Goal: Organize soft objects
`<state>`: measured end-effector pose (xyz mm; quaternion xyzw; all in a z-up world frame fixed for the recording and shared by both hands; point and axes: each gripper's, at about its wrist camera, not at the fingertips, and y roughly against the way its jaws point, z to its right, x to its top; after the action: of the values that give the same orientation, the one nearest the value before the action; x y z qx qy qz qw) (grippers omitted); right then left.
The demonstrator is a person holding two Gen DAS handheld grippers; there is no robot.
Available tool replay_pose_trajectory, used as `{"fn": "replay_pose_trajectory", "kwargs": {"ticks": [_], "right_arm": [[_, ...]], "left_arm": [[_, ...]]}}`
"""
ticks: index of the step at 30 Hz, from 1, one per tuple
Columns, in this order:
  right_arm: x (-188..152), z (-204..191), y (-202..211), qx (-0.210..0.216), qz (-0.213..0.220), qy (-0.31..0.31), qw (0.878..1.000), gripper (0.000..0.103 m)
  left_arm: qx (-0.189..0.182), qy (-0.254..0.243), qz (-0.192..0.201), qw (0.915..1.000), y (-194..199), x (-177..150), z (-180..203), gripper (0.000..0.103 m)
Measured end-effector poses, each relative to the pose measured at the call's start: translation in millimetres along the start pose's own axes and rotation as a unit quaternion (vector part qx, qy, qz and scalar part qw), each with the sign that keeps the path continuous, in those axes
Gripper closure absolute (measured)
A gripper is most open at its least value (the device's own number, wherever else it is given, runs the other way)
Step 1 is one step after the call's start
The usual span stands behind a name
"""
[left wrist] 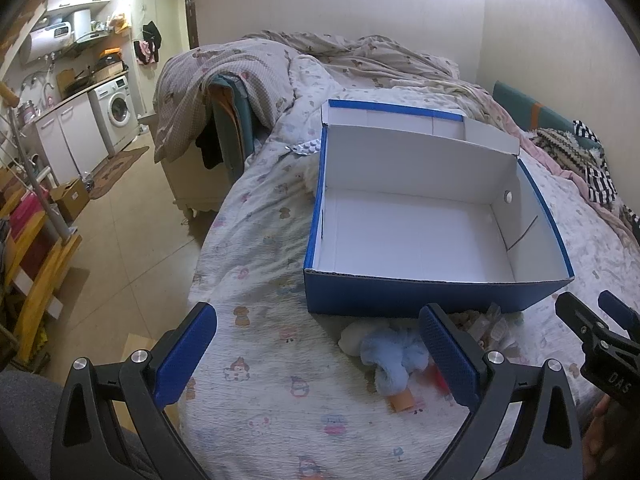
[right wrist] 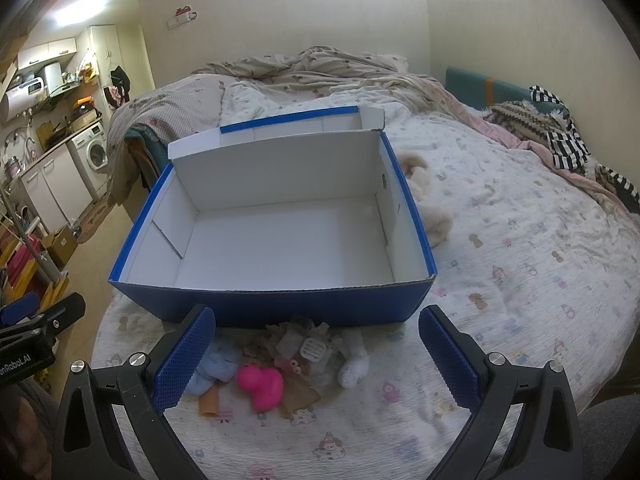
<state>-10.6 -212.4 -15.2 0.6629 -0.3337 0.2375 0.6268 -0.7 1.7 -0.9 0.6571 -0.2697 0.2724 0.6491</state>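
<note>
1. The bed [right wrist: 520, 248] carries everything; its printed quilt serves as my work surface.
2. The blue cardboard box [right wrist: 280, 304] sits on the quilt with its lid flap folded back and its white interior bare. I judge it stands open to receive the soft objects, none of which is in it yet.
3. A beige plush toy [right wrist: 434, 220] lies just beside the box's right wall, partly hidden by it; I cannot tell its full shape.
4. The pile of small items touches or nearly touches the box's near wall: a light-blue fluffy toy [left wrist: 394, 360], a pink rubber duck [right wrist: 260, 388], a white plush piece [right wrist: 354, 370], and crinkled clear packets [right wrist: 308, 346] whose contents I cannot make out.
5. My left gripper [left wrist: 320, 364] hovers over the quilt, fingers wide apart, holding nothing.
6. My right gripper [right wrist: 316, 364] hovers above the pile, fingers wide apart, empty.
</note>
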Motion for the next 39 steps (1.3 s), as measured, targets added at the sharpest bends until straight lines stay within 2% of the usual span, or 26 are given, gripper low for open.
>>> {"fn": "replay_pose_trajectory", "kwargs": {"ticks": [39], "right_arm": [[2.0,0.4,1.0,0.011,-0.002,-0.011,1.000,0.000]], "left_arm": [[-0.010,0.007,-0.017,0.9998,-2.7,0.4,-1.9,0.002]]}}
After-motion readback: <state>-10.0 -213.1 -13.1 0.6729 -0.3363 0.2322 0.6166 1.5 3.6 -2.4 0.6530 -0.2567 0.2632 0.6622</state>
